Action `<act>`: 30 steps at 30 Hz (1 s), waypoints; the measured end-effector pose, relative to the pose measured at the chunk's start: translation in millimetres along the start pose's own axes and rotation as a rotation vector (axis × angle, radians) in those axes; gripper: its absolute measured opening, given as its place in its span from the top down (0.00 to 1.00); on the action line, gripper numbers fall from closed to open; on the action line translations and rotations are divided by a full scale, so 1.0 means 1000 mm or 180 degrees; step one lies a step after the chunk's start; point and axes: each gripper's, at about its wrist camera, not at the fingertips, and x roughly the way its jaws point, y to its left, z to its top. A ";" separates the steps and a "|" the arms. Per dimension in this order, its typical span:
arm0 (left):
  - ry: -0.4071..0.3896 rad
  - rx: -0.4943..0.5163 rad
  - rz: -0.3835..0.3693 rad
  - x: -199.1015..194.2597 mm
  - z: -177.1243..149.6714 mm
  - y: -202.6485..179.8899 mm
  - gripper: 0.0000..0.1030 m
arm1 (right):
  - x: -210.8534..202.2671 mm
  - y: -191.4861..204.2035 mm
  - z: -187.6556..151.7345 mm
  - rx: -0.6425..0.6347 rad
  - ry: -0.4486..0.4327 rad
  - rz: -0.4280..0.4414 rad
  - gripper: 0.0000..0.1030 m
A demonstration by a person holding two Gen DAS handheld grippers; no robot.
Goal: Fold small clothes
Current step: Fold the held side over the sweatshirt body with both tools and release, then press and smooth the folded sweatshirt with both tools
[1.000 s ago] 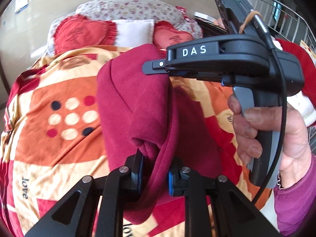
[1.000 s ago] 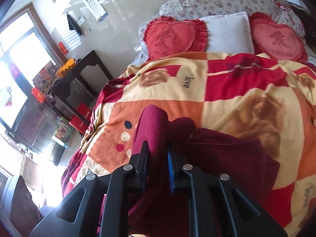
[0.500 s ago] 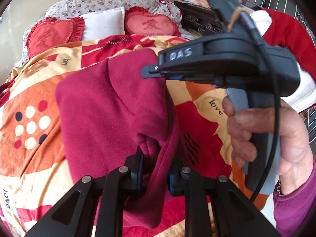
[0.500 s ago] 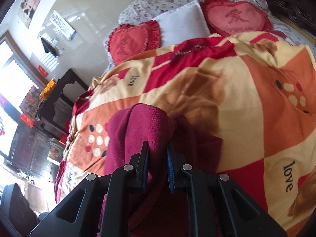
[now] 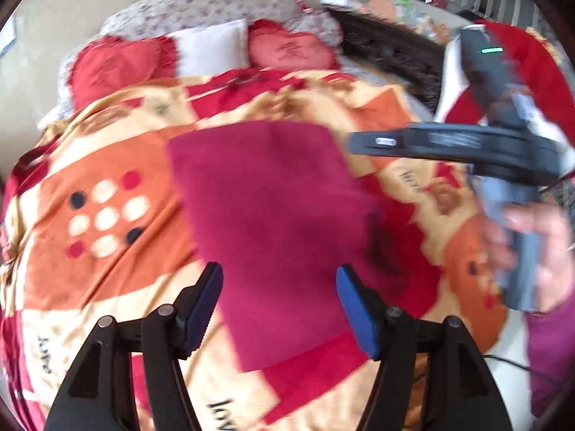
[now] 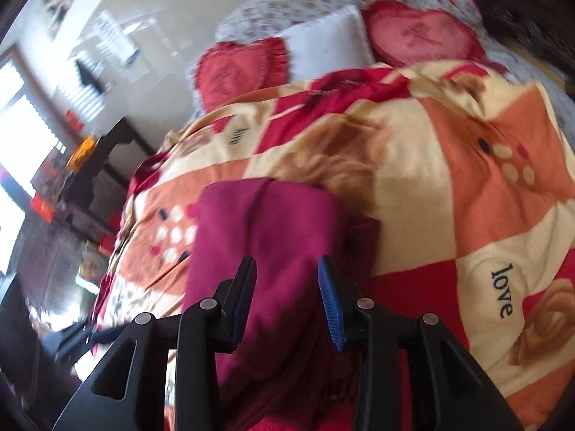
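My left gripper [image 5: 278,280] has just been opening; its jaws stand spread wide, clear of the maroon fleece garment [image 5: 273,215] that lies between and beyond them. My right gripper [image 6: 287,276] has also just been opening; its jaws are parted a little, the garment [image 6: 266,237] between them, and I cannot tell whether the pads touch it. The garment lies folded flat on the orange, red and cream patchwork blanket [image 5: 107,165]. Right of the garment in the left wrist view, a hand [image 5: 532,237] holds the right gripper's handle. Beyond the blanket sit two red heart cushions [image 6: 244,68] flanking a white pillow [image 6: 327,43].
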 end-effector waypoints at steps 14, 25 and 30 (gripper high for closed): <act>0.0421 -0.0355 0.0087 0.053 -0.048 0.027 0.33 | 0.035 -0.005 -0.073 -0.0301 0.0468 -0.0573 0.91; 0.0111 -0.0444 0.0347 0.035 -0.017 0.038 0.32 | 0.022 0.006 -0.016 0.0056 -0.0023 -0.0501 0.80; 0.0035 -0.0461 0.0402 0.048 -0.002 0.038 0.26 | 0.050 0.009 -0.007 -0.0028 0.0035 -0.0537 0.80</act>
